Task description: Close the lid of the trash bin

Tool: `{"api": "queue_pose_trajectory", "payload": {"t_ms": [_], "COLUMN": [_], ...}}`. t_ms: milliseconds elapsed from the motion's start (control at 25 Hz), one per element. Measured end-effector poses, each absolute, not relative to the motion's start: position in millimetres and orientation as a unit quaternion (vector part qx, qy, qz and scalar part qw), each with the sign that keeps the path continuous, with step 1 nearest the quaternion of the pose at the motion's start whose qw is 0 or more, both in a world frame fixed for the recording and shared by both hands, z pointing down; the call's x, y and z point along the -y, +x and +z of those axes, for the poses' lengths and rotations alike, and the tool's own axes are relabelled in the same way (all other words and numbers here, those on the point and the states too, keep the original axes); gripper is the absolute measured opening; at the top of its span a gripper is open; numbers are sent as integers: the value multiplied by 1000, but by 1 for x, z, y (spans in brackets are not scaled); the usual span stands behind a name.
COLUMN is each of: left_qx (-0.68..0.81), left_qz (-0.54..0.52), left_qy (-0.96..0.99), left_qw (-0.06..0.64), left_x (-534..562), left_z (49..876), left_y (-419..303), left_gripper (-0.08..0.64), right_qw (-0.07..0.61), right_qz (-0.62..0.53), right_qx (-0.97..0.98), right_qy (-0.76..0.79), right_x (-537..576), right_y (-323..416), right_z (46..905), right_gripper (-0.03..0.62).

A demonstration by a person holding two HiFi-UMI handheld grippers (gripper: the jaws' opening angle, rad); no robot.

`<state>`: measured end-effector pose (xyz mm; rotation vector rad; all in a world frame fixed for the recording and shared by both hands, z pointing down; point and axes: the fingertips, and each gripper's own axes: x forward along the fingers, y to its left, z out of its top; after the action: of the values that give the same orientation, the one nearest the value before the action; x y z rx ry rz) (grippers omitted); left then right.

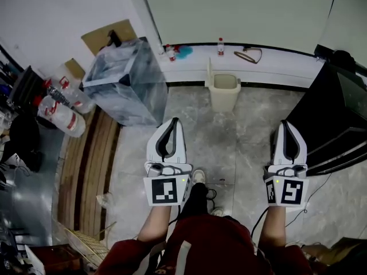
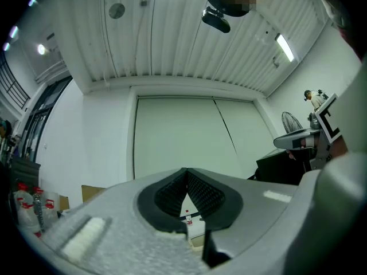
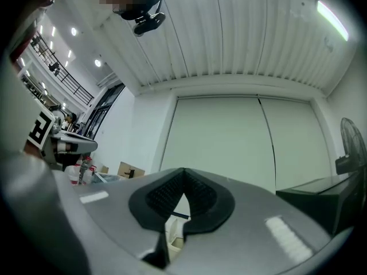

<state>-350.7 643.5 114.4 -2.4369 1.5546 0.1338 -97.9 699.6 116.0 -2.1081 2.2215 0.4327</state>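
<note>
- One bin (image 1: 223,91) stood on the floor against the wall ledge, its lid (image 1: 209,73) upright.
- Two claws, left claw (image 1: 174,122) and right claw (image 1: 285,124), were clenched and empty, well apart from the bin.
- Two bottles (image 1: 220,46) stood on the ledge.

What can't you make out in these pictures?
- Bin inside: head view, too small, and its own wall hides the bottom.
- Bin in both gripper views: mostly hidden behind the shut jaws.
- Bottle label: head view, too small.
- Black box: head view, cut by the right edge.
</note>
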Motion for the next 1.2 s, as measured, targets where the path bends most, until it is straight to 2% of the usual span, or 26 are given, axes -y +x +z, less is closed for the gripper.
{"api": "queue_pose_trajectory", "payload": {"t_ms": [560,1200], "left_qx": [-508,-488], "left_qz": [56,55], "left_qy": [-851,-866], "left_qw": [118,92], "left_x": [-511,-333], "left_z": [111,127], "left_y": [-332,-343], "left_gripper": [5,5], "right_qw": [-3,-28], "right_qz": [145,129], "right_qx": [-716,-695], "right_qy": [-683,-707], "right_x": [-573,-408], "right_y": [-97,-107], "right_z": [114,126], "right_gripper": [0,0]}}
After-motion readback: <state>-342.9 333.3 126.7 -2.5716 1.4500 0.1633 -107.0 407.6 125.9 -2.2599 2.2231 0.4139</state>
